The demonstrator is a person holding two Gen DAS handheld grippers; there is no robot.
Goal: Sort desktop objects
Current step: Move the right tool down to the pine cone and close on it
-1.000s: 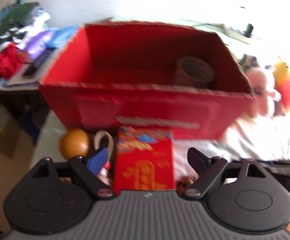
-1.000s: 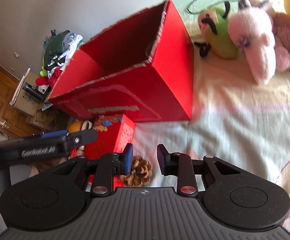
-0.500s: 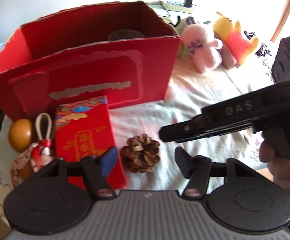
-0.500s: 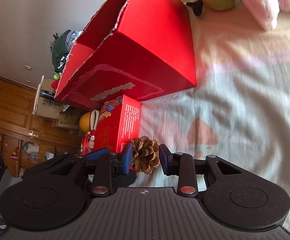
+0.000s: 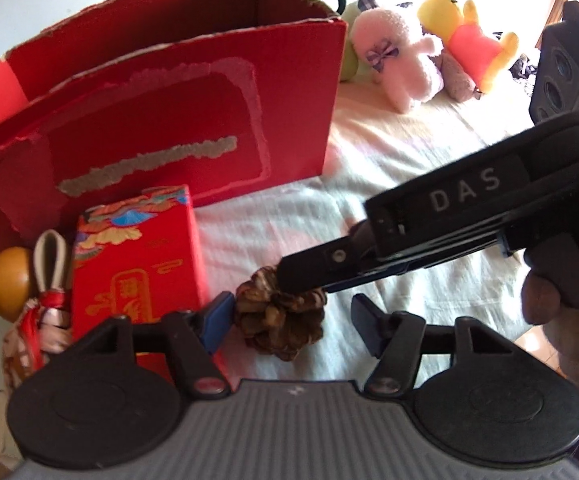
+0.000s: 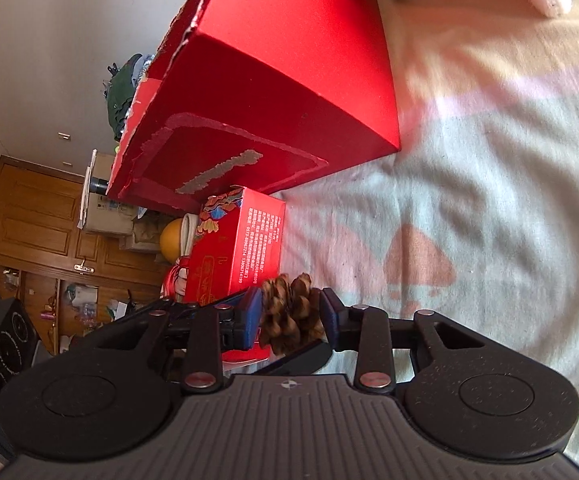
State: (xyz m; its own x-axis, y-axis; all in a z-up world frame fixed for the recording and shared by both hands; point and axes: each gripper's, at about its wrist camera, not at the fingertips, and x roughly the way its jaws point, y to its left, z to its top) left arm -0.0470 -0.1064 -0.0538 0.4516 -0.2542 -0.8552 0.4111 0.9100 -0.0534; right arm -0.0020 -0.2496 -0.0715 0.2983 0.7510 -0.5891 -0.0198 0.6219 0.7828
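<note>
My right hand-held gripper has its two fingers on both sides of the pine cone, and the pads seem to touch its scales, so I judge it is closed on the cone, though the cone seems not lifted yet. The cone lies on the bed sheet in front of the big red box, just beside the small red carton, which lies against the front wall of that box. My left hand-held gripper is wide apart and holds nothing; the cone sits between its fingers too, close to the blue pad.

What can go wrong here, in my opinion:

- The scales are stiff and uneven, so the pads may hold only the tips. If I lift fast, the cone can turn or slip out and roll on the soft sheet.
- The two grippers are very near one another at the cone. If I raise the right one without care, it can knock the left fingers.
- The carton is just beside the cone, and a sideways move can push it toward the orange ball and the small tied bag on its far side.
- The wall of the big box is high, with a torn edge. If I carry the cone too low, it can hit this wall and fall outside.
</note>
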